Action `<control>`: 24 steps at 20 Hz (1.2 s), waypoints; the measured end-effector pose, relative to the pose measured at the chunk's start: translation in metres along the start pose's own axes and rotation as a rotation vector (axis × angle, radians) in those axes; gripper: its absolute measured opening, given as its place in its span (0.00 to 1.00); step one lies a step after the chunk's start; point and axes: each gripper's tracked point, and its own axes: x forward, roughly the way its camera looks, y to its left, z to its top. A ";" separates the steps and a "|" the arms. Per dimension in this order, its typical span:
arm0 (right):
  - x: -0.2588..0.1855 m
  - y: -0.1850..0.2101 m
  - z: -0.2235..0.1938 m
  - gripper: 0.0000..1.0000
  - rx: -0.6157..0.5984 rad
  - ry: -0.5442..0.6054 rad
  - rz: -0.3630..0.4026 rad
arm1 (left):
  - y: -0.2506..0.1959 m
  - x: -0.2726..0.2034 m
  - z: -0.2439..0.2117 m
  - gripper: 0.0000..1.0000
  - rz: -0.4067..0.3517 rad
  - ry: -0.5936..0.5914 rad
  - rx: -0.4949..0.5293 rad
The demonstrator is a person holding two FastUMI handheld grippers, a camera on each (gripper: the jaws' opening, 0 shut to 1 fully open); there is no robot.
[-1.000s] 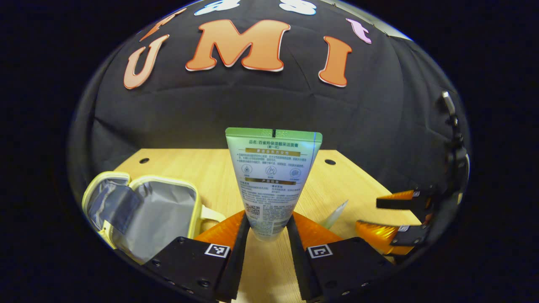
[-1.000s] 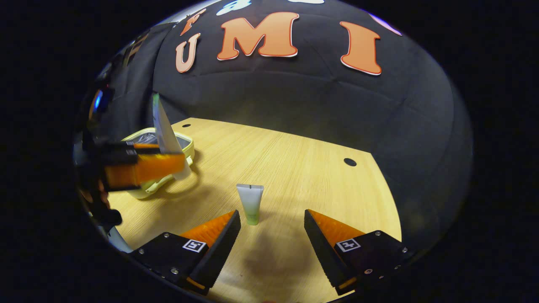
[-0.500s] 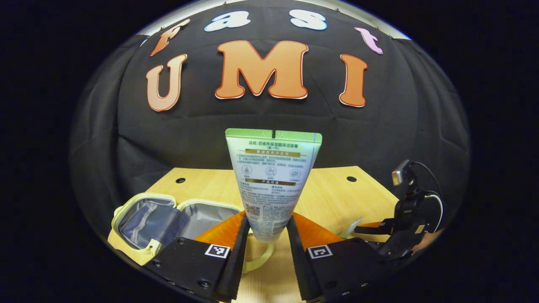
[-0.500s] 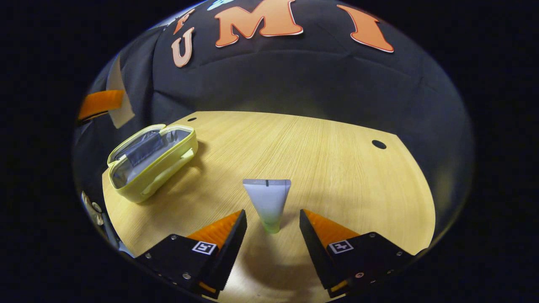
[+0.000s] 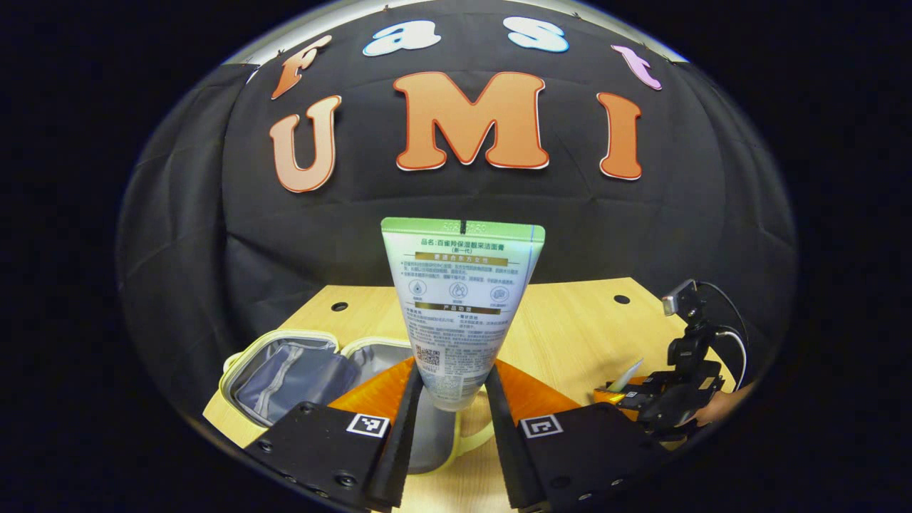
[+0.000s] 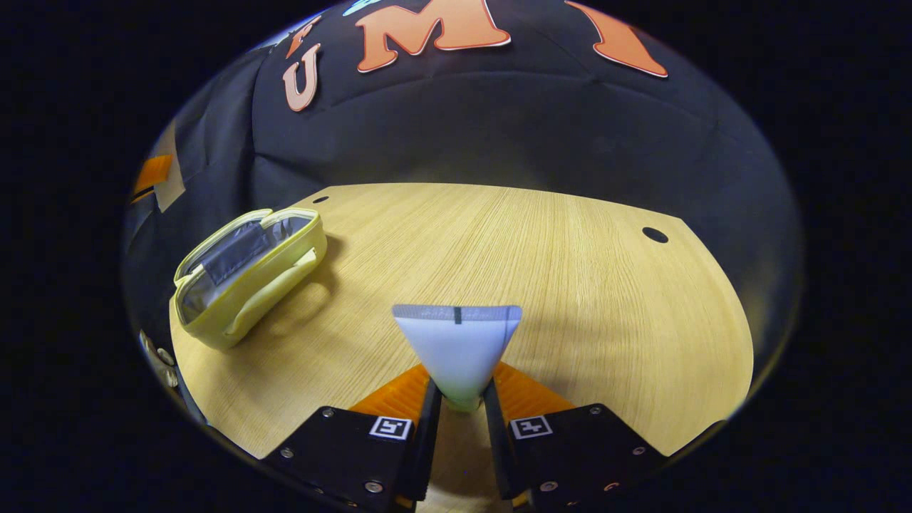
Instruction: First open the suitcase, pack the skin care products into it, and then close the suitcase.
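In the left gripper view my left gripper (image 5: 451,399) is shut on a large green-and-white tube (image 5: 459,299), held upright above the open pale yellow case (image 5: 299,367) with its grey lining. The right gripper (image 5: 645,392) appears at the far right of that view, low over the table with a small tube in it. In the right gripper view my right gripper (image 6: 459,399) is shut on the small white tube (image 6: 457,345), whose crimped end points away. The open case (image 6: 242,274) lies at the left of the table there.
A light wooden table (image 6: 556,285) with small round holes near its far corners carries everything. The black booth wall closes off the back. The left gripper's finger and large tube (image 6: 160,178) peek in at the far left of the right gripper view.
My right gripper moved forward and closed on the small tube, which stood free between open fingers before. My left gripper carried the large tube leftward until it came over the open case.
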 end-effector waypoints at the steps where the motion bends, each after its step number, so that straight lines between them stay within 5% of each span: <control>1: -0.005 0.001 0.003 0.36 0.000 -0.006 0.000 | 0.005 -0.002 0.000 0.52 0.007 0.004 -0.002; 14: -0.073 0.063 0.072 0.36 -0.076 -0.063 0.055 | 0.086 0.013 -0.038 0.52 0.030 0.127 -0.031; 24: -0.060 0.156 0.107 0.36 -0.012 -0.057 -0.023 | 0.148 0.073 -0.137 0.53 -0.157 0.399 0.023</control>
